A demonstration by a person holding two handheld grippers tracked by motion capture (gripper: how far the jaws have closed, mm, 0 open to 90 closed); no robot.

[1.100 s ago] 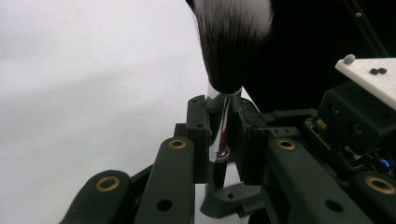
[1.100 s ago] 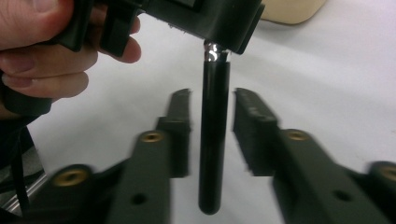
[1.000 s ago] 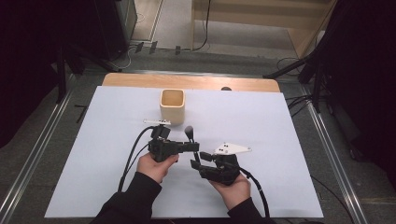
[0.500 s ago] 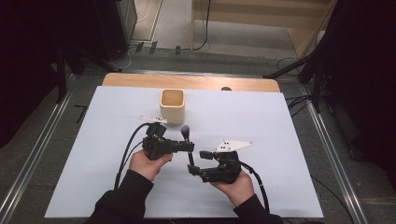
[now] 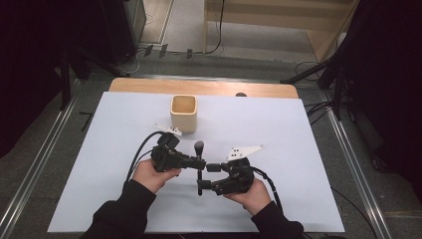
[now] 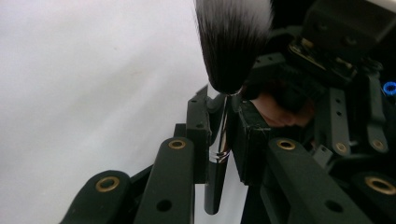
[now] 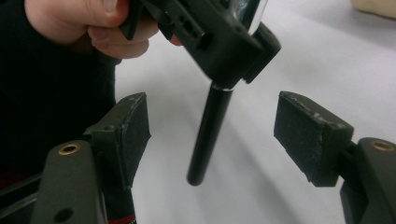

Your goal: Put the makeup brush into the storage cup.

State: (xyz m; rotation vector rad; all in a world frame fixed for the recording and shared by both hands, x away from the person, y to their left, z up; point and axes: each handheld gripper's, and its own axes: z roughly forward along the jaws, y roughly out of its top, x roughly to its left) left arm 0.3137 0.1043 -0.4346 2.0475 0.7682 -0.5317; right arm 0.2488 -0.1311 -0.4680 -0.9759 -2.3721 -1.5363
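High view: A white sheet [image 5: 99,164] covers a wooden table [image 5: 149,85]. A square tan cup [image 5: 183,113], smooth and open at the top, stands in the upper centre. Below it, at frame centre, the left gripper [image 5: 195,163] clamps a brush [image 5: 199,167] at mid-length. The brush stands roughly upright in the picture, dark rounded bristles at the top, slim black handle at the bottom. The right gripper [image 5: 205,177] sits just beside it at lower right, jaws spread either side of the handle.

Left gripper view: Both black pads press the shiny metal ferrule of the brush [image 6: 223,135] at frame centre. The bristles are soft, black with white tips, and fan out at the top. The handle is glossy and round.

Right gripper view: The brush [image 7: 209,135] handle, a smooth black cylinder, hangs at centre between two matte, rough-faced pads [image 7: 135,126]. Neither pad touches it. The jaws have just been opening, then eased slightly inward. The left gripper [image 7: 219,42] grips the brush at the top.
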